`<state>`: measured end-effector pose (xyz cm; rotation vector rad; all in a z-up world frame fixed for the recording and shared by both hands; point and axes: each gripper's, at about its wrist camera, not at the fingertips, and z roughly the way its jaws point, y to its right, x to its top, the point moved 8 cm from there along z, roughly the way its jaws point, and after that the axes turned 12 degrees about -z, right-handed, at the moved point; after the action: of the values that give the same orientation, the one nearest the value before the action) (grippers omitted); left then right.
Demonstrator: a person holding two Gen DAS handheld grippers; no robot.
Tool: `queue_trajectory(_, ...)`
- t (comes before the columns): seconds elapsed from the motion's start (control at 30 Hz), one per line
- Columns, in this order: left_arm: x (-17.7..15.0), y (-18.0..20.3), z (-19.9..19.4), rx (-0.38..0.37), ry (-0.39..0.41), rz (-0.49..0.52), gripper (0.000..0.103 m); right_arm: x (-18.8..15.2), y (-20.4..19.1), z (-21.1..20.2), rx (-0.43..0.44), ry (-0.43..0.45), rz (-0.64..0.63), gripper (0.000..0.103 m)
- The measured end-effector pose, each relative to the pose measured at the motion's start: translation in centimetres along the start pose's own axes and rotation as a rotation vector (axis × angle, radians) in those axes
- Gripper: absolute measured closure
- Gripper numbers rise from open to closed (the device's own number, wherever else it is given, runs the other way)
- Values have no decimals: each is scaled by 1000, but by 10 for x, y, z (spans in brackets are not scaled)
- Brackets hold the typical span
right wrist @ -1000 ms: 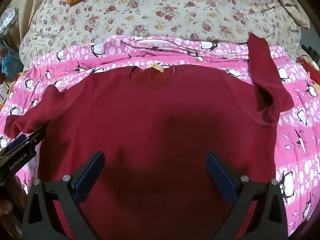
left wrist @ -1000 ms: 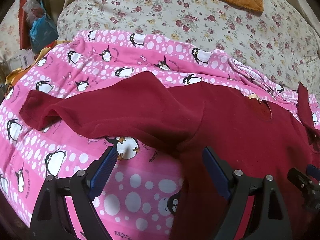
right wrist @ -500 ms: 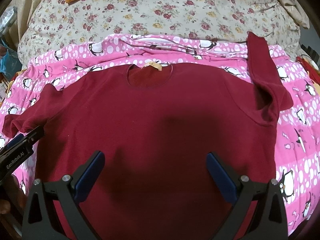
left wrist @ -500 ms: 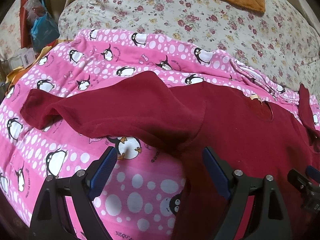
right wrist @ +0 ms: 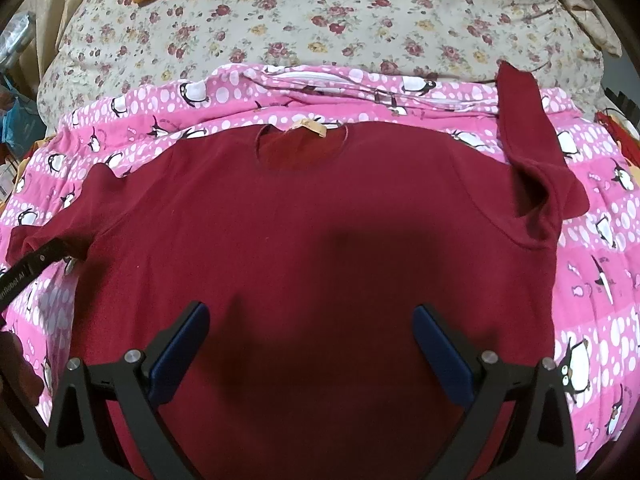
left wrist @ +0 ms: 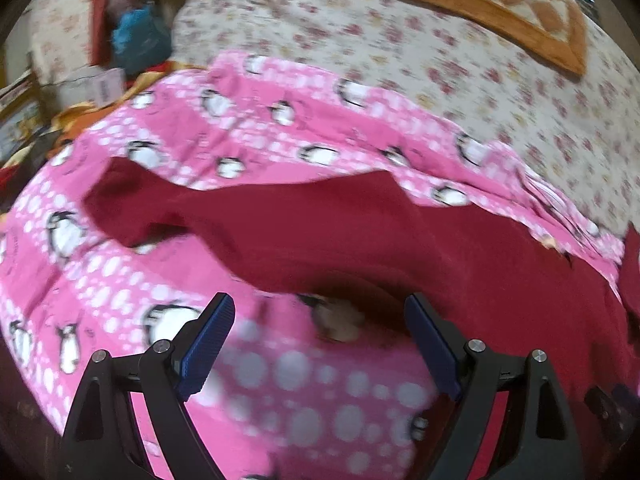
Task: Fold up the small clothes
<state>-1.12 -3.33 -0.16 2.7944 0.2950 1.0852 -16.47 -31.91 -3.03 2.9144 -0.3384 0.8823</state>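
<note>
Bed, floral quilt [right wrist: 360,12] at the far side, pink penguin sheet [left wrist: 280,392] spread nearer, orange checked mat [left wrist: 492,12] farther off to the right of the left tongs. Red shirt [right wrist: 304,248] flat on the sheet, collar away, tan label [right wrist: 308,127] at the neck. Right tongs [right wrist: 311,350] wide apart, holding nothing, hovering over the lower body of the shirt, own shadow dark between the pads. Left tongs [left wrist: 320,344] also wide, empty, above bare sheet just left of the shirt's side edge; left sleeve [left wrist: 168,208] ahead and to the left, cuff end lifted a little off the sheet. Right sleeve [right wrist: 532,152] folded back on itself, cuff pointing away, ahead and right of the right tongs. Clutter at the far left of the left view: blue bag [left wrist: 136,40], papers, blurred. Against half a second back: left view swung leftward and now smeared by motion, sleeve sitting more central ahead of the pads; right view almost unchanged, shirt slightly lower in frame. Open sheet on both sides of the shirt, widest on the right; bed edge close behind the left tongs, dark beyond.
</note>
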Motion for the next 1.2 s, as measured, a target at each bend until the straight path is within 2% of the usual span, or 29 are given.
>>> queue_trajectory(0.13, 18, -44, 7, 150, 16, -91, 34, 0, -1, 0, 15, -4, 0, 0)
queue_trajectory(0.2, 29, -74, 8, 228, 14, -157, 38, 0, -2, 0, 28, -13, -5, 0)
queue_trajectory(0.33, 55, -126, 14, 311, 5, -279, 38, 1, -3, -3, 43, -13, -13, 0)
queue_trajectory(0.4, 66, -146, 26, 320, -8, -332, 40, 0, -3, -4, 49, -15, -12, 0)
queue_trajectory(0.47, 71, -157, 38, 304, -29, -369, 51, -1, -2, -3, 55, -22, -8, 0)
queue_trajectory(0.5, 74, -160, 46, 292, -38, -382, 52, -2, -3, -2, 57, -26, -8, 0)
queue_trajectory(0.6, 82, -166, 72, 289, -54, -385, 56, -3, -3, 1, 52, -39, -18, 0)
queue_trajectory(0.7, 84, -177, 94, 321, -79, -397, 68, -2, -3, 1, 49, -49, -35, 0)
queue_trajectory(0.73, 86, -178, 95, 312, -71, -409, 71, -1, -3, 1, 49, -50, -38, 0)
queue_trajectory(0.8, 89, -177, 91, 289, -50, -436, 88, 0, -3, 2, 50, -51, -37, 0)
queue_trajectory(0.83, 92, -175, 88, 268, -36, -436, 103, 1, -2, 3, 53, -50, -31, 0)
queue_trajectory(0.9, 99, -164, 76, 200, -11, -433, 103, 2, -1, 3, 57, -45, -20, 0)
queue_trajectory(1.0, 109, -132, 46, 55, 49, -414, 103, 1, 0, 2, 65, -40, -16, 0)
queue_trajectory(1.1, 116, -81, 14, -57, 91, -329, 103, 1, 5, -2, 58, -35, -17, 0)
queue_trajectory(1.2, 112, -15, -20, -179, 104, -218, 103, 1, 17, -7, 52, -19, 7, 0)
